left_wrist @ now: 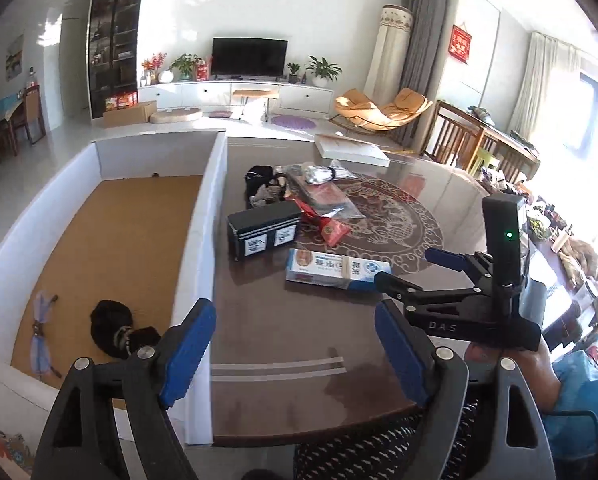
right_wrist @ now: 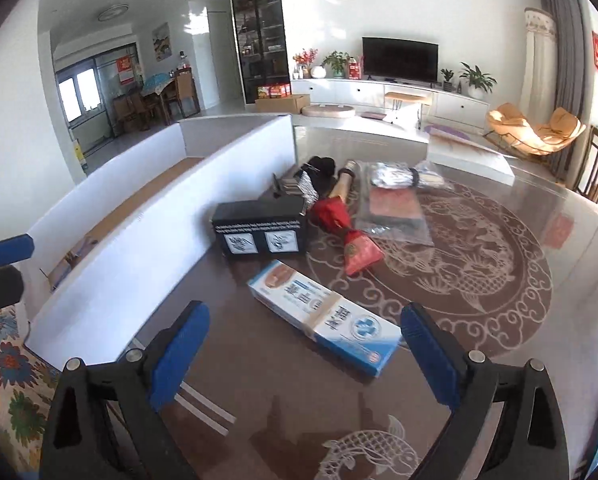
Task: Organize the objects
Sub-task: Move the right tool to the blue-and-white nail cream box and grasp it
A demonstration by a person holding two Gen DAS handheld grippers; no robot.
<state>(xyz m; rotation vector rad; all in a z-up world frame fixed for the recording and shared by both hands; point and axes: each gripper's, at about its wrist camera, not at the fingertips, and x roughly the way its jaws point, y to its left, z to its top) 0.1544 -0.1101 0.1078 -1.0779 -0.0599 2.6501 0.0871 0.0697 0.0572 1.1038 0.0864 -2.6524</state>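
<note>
The right gripper (right_wrist: pixel 305 354) is hovering with its jaws spread wide, the blue-and-white carton (right_wrist: pixel 325 316) lying on the table (right_wrist: pixel 499 380) just ahead between its fingers. The left gripper (left_wrist: pixel 295 350) is gaping wide too, the white-walled box (left_wrist: pixel 195 248) lying to its left, holding nothing

Your right gripper (right_wrist: pixel 303 354) is hanging wide open over the glossy brown patterned table (right_wrist: pixel 499 264), its blue pads flanking the near end of a long white-and-blue cardboard box (right_wrist: pixel 323 314). Behind it, a black rectangular box (right_wrist: pixel 259 232) is sitting beside the white-walled tray (right_wrist: pixel 147 248).
</note>
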